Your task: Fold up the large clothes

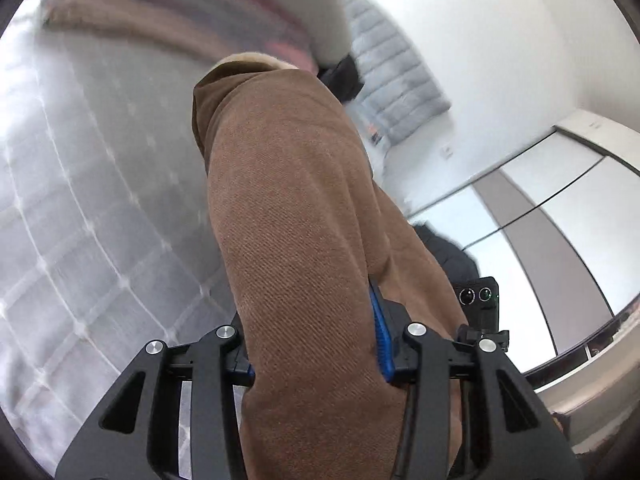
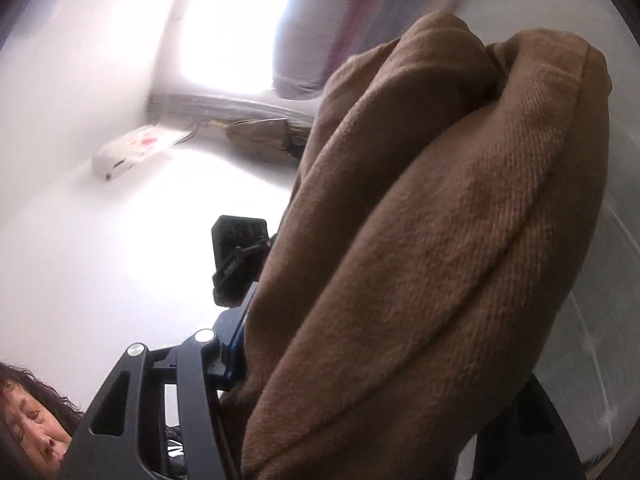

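Currently: left gripper [image 1: 316,352] clamped on brown garment [image 1: 296,208]; right gripper [image 2: 320,360] likewise; garment lifted over grey quilted bed [image 1: 80,200]; white walls [image 1: 500,40], wardrobe [image 1: 560,208] at right.

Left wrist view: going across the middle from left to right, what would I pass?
Grey quilted bedding → brown garment clamped in the left gripper → white wall → wardrobe doors.
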A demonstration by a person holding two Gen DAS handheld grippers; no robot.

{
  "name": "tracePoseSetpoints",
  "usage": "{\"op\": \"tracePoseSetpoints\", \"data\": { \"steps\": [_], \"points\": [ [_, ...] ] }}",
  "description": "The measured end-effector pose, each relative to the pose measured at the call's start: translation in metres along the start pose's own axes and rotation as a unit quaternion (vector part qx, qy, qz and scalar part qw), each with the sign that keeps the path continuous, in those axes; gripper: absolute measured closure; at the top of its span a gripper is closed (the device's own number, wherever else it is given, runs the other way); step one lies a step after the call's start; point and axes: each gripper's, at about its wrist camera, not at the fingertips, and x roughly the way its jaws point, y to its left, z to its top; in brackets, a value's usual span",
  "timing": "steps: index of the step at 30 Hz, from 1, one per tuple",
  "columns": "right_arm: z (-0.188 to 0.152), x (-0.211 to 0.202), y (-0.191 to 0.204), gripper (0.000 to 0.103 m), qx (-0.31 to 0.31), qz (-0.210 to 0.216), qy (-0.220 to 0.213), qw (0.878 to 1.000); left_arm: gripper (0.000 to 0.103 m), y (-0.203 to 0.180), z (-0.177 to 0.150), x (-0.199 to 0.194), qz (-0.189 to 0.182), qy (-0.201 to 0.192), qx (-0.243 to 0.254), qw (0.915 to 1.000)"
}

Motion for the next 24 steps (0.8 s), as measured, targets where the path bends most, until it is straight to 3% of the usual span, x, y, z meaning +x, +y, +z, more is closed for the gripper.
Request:
{"op": "tracePoseSetpoints", "data": {
  "steps": [7,10,14,16,18,19,20,21,24],
  "points": [
    [0.052,0.088,0.072,0.046,-0.107,0.014,0.034,0.994,0.063,0.007,0.051,-0.103,0.000,-0.111,0.037,0.9931],
    [0.071,0.131,0.066,0.046,-0.112,0.018,0.045,0.992,0.063,0.042,0.076,-0.135,0.014,-0.137,0.029,0.9901],
    [0.084,0.199,0.002,0.046,-0.073,-0.001,0.075,0.995,0.062,0.125,0.093,-0.144,0.046,-0.133,-0.013,0.9900],
    [0.080,0.245,-0.068,0.044,-0.013,-0.037,0.108,0.993,0.059,0.193,0.093,-0.128,0.079,-0.097,-0.064,0.9900],
    [0.061,0.279,-0.150,0.041,0.080,-0.097,0.151,0.980,0.054,0.269,0.080,-0.106,0.152,-0.046,-0.146,0.9765],
    [0.052,0.283,-0.180,0.039,0.124,-0.074,0.151,0.978,0.050,0.297,0.067,-0.102,0.165,-0.045,-0.172,0.9702],
    [0.048,0.275,-0.192,0.039,0.144,-0.012,0.130,0.981,0.049,0.310,0.057,-0.109,0.117,-0.067,-0.186,0.9732],
    [0.047,0.269,-0.190,0.039,0.140,-0.012,0.132,0.981,0.049,0.312,0.051,-0.116,0.094,-0.076,-0.190,0.9743],
    [0.037,0.244,-0.179,0.028,0.129,-0.022,0.126,0.983,0.049,0.289,0.055,-0.140,0.136,-0.086,-0.133,0.9779]
  ]
}}
